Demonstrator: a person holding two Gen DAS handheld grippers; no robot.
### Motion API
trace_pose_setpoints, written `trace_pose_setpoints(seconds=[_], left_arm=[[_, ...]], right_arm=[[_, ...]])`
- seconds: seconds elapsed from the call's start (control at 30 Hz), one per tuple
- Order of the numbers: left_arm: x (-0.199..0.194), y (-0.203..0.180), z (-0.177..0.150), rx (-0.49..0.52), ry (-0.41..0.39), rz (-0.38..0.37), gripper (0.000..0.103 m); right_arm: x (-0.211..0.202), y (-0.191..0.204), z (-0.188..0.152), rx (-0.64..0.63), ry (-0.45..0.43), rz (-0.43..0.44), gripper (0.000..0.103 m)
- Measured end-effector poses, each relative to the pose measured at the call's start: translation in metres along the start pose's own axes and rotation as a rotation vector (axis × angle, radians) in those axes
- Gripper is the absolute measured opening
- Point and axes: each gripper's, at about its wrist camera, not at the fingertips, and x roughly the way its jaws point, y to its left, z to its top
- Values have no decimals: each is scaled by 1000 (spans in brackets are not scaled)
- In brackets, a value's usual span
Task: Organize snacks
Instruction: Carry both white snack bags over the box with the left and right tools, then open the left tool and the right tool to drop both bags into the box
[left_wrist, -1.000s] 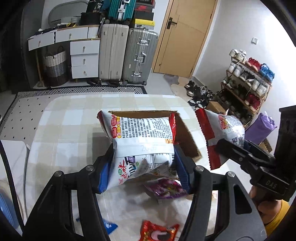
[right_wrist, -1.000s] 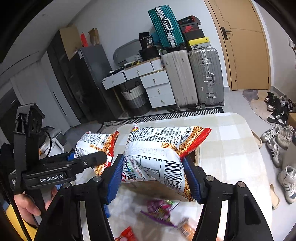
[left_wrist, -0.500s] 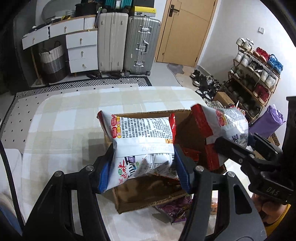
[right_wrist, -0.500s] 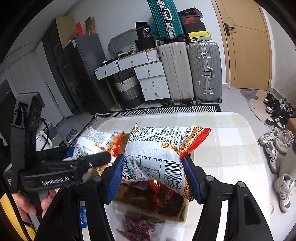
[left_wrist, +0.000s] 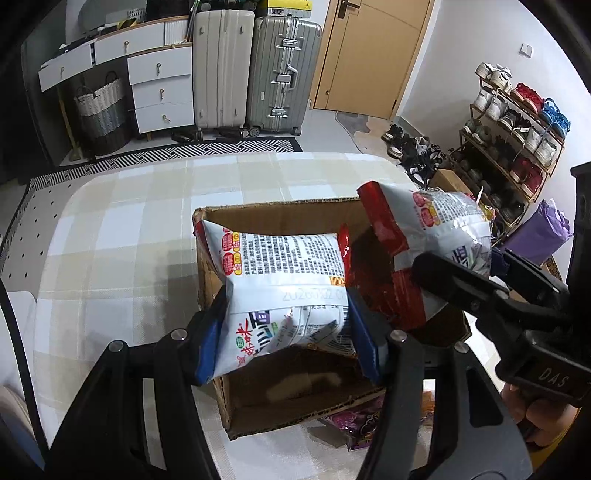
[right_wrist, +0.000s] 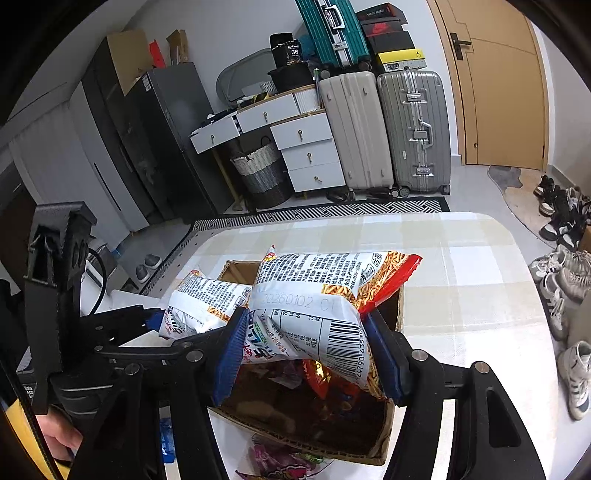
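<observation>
Two suitcases (left_wrist: 255, 70) stand behind your checked table (left_wrist: 122, 236); on it the cardboard box (left_wrist: 280, 413), above which both grippers (left_wrist: 288, 325) (right_wrist: 306, 350) pinch snack bags (left_wrist: 284, 266) (right_wrist: 314, 306).

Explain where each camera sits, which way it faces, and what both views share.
Left wrist: on the left gripper, facing down onto its snack bag above the cardboard box; the right gripper shows beside it.
Right wrist: on the right gripper, gripping another snack bag; the left gripper and a hand show.
Shared: box, both bags, the suitcases.
</observation>
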Motion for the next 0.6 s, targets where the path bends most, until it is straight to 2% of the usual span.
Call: trace_pose_setpoints(seconds=[0.37, 0.6], left_arm=[[11, 2, -18, 0, 10, 7, 57], [-5, 8, -23, -6, -4, -4, 57]], right_arm=[[15, 1, -2, 35, 32, -8, 63], [19, -1, -2, 27, 61, 4, 63]])
